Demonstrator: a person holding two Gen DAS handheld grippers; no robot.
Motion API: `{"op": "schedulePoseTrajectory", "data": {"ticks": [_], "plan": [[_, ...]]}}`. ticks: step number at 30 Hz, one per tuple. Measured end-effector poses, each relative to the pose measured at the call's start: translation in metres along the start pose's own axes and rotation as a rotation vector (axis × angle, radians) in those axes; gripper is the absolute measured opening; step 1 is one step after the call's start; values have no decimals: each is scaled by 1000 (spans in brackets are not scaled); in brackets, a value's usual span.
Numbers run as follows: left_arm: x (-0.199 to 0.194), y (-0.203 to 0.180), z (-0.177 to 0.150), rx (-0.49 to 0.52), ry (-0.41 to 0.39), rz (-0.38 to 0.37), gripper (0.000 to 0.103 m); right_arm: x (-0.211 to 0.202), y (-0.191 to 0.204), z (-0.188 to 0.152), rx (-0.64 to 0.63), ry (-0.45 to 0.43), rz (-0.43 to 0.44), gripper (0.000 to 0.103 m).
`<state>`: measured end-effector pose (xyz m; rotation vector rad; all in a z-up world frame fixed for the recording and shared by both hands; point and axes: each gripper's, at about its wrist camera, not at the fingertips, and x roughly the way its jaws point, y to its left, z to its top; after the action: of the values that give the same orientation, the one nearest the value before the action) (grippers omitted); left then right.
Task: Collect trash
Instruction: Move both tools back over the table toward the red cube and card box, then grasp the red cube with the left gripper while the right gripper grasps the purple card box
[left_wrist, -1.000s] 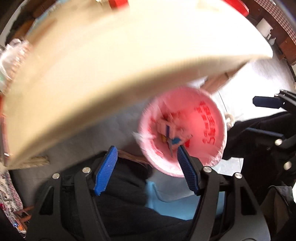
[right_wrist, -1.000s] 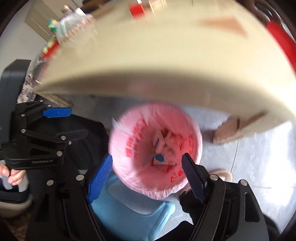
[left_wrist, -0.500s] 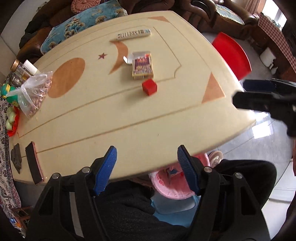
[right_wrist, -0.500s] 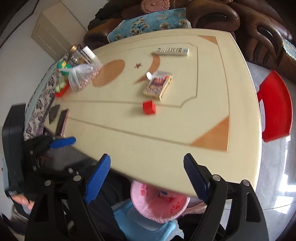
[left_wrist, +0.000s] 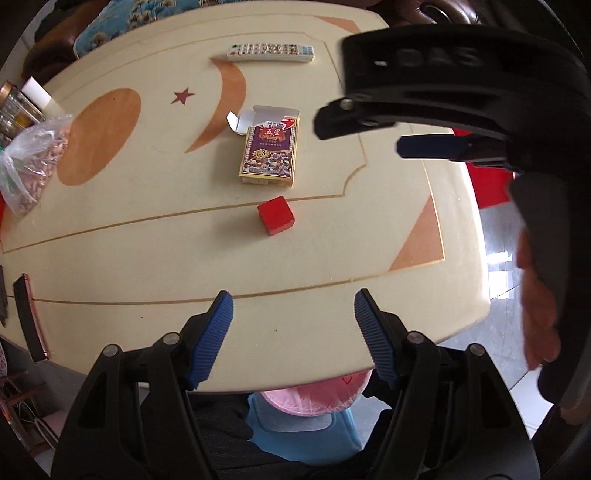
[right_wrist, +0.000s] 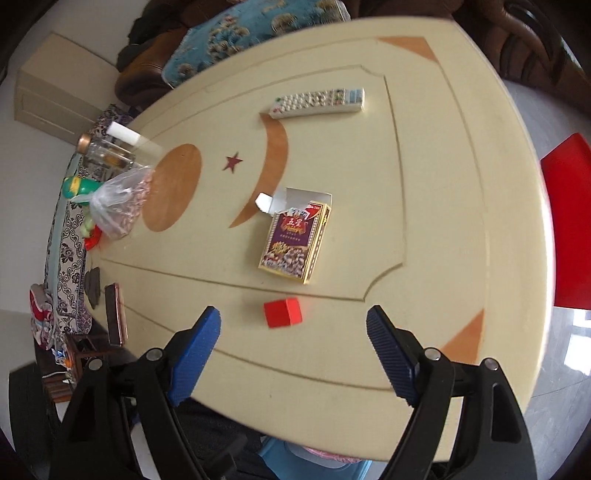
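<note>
Hovering grippers: two, both above the near edge of the table (left_wrist: 140, 266), both pointing down at it.
Left gripper (left_wrist: 291, 332): jaws apart, nothing between the blue pads; only bare tabletop shows in the gap.
Right gripper (right_wrist: 293, 350): jaws spread wide and empty; the red block (right_wrist: 282, 312) lies on the table in line with the gap, not touched by either pad. In the left view this gripper's body fills the upper right, with a hand (left_wrist: 535, 314) on its handle.
Red block: one, roughly midway across the table, nearer the front edge than the card box.
Card box (left_wrist: 269, 151): one, flap open, lying flat just behind the block, apart from it.
Remote control (right_wrist: 319, 101): one, near the far edge.
Plastic bag (right_wrist: 118, 206): one, clear, filled with something pinkish, at the left edge beside one glass jar (right_wrist: 101, 151).
Phone (right_wrist: 116, 319): one, at the near left corner.
Pink-lined bin (left_wrist: 314, 398): one, on the floor under the near edge, mostly hidden by the table.
Red chair (right_wrist: 569, 221): one, past the right edge.
</note>
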<state>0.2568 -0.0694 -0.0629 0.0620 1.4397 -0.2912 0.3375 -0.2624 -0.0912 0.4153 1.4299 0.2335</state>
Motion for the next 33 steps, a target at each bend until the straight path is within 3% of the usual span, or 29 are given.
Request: {"op": "schedulePoseTrajectory", "data": {"ticks": [6,10,14,19,21,33], "plan": [[29,6,25,-61,41,-50,67,54,-7,38,37,86,-17,79],[45,13,34,-97,53,-53,67,86,-2,54,-7,141,-59,79],[62,26,40,-153,71,-139,67,104,1,64,-31,188,-31,79],[73,29,45,-174,60,-164,67,123,9,72,-100,251,-94,81],[77,30,45,-175,56,-183,67,129,14,74,-116,256,-93,87],[109,38,43,-253,94,-257,67,153,54,60,-369,240,-396,88]]}}
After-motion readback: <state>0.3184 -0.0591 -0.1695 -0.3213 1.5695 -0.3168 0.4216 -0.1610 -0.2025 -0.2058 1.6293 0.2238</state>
